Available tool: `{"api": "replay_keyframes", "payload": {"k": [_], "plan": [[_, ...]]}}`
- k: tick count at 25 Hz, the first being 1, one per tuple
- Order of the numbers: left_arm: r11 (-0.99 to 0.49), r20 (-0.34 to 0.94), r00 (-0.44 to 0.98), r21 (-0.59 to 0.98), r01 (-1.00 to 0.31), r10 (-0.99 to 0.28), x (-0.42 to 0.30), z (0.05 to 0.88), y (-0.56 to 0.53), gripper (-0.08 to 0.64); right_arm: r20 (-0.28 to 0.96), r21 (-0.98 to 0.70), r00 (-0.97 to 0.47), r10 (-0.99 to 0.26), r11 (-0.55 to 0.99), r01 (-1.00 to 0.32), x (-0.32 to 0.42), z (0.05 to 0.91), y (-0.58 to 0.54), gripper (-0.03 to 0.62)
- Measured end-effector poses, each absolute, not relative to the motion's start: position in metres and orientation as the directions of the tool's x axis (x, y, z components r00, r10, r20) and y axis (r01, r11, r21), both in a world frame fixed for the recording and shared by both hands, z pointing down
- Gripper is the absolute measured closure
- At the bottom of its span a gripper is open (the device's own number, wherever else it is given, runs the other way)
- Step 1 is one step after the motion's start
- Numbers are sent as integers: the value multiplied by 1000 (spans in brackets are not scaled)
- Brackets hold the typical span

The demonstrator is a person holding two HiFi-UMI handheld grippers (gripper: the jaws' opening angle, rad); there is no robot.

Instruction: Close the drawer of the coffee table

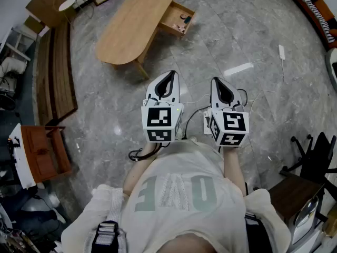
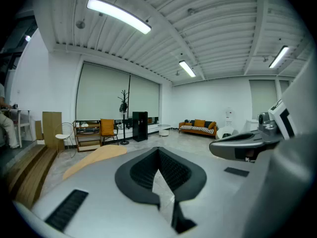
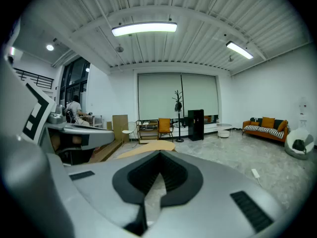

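Observation:
The oval wooden coffee table [image 1: 134, 25] stands on the grey floor well ahead of me. Its drawer [image 1: 178, 19] is pulled out on the right side, with small items inside. Both grippers are held close to my chest, far short of the table. My left gripper [image 1: 169, 74] is shut with nothing in it, and my right gripper [image 1: 217, 79] beside it is shut and empty too. In the left gripper view, the left gripper [image 2: 158, 150] points over the tabletop [image 2: 94, 157]. The right gripper [image 3: 159, 153] has the table [image 3: 148, 148] just beyond its tips.
A wooden stepped bench [image 1: 55, 73] runs along the left. A white power strip [image 1: 281, 51] lies on the floor to the right of the table. An orange sofa [image 1: 316, 9] is at the far right, an office chair [image 1: 316, 157] near my right side.

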State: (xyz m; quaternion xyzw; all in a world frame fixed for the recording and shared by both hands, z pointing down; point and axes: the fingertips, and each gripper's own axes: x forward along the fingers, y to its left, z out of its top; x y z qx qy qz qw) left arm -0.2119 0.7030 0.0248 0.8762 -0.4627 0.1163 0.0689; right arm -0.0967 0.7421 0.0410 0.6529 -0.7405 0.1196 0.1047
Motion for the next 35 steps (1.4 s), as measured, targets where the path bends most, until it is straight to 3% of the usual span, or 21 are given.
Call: {"api": "replay_keyframes", "payload": {"k": [20,27,35], "plan": [[-554,251,545,42,-832,-800,-174,38,681,552,292,-63,-142,-946,130,-990,-49,52,735,588],[-552,225,548,51,-832,-806,-148,48,589,552,293,-92,-117,-949,93,-991,-15,71,654,586],[-574,192,572,52,-817,-797,-107,29,421,552,274,-46,-98,-957,88,-995,27,45,489,587]]}}
